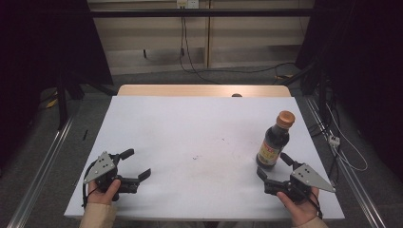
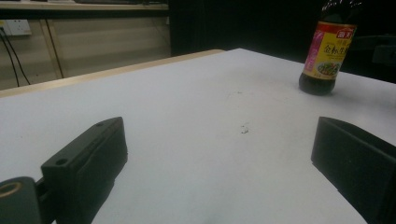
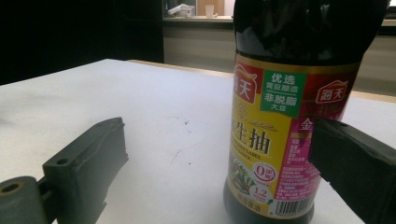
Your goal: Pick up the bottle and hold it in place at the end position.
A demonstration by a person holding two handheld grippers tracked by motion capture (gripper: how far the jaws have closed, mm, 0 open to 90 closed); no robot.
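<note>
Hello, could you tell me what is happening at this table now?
A person holds a two-jaw gripper in each hand over a white table. The right gripper is open, close to an upright dark sauce bottle and not gripping it. The left gripper is also open, with nothing between its jaws, far from the bottle.

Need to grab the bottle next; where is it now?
In the high view the bottle stands upright at the table's right side, just ahead of the open right claw.
</note>
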